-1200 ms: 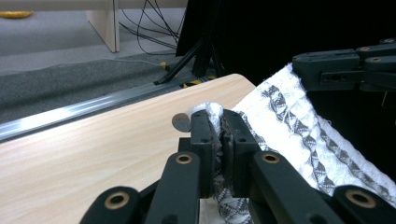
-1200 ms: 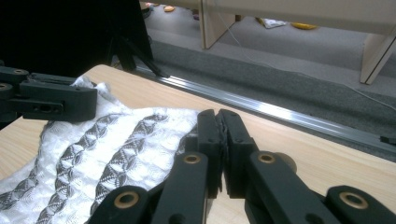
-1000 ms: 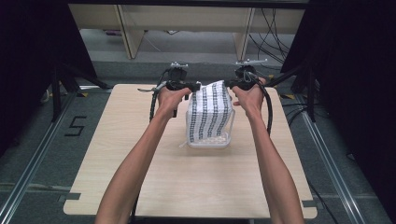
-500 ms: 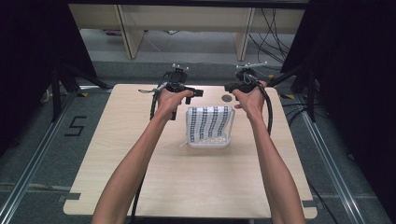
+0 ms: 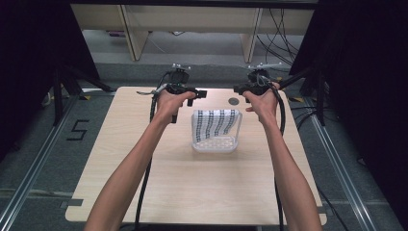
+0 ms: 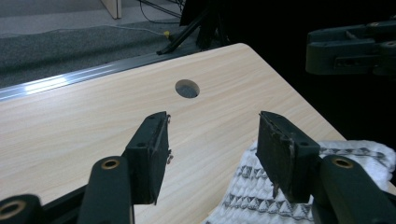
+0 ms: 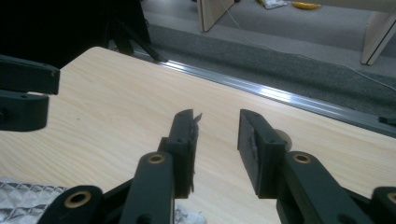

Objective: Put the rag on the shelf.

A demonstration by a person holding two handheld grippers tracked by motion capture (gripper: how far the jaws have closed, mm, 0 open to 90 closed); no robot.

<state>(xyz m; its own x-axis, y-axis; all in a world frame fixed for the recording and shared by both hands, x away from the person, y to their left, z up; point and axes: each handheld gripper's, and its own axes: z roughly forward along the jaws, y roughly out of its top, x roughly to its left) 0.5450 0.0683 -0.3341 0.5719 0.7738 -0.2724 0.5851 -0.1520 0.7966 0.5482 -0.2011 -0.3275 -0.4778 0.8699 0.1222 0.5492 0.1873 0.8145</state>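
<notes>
My left gripper (image 6: 212, 154) wide and empty, my right gripper (image 7: 217, 149) narrow and empty, white patterned woven cloth (image 5: 215, 130) on light wooden tabletop (image 5: 192, 183)

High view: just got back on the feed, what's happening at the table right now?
A person holds a gripper in each hand above the far end of the wooden table. Both the left gripper and the right gripper are open and hold nothing. The white patterned cloth lies folded on the table between them, near a round hole.

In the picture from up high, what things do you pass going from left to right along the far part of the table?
Left hand-held gripper → patterned cloth → round hole in the table → right hand-held gripper.
</notes>
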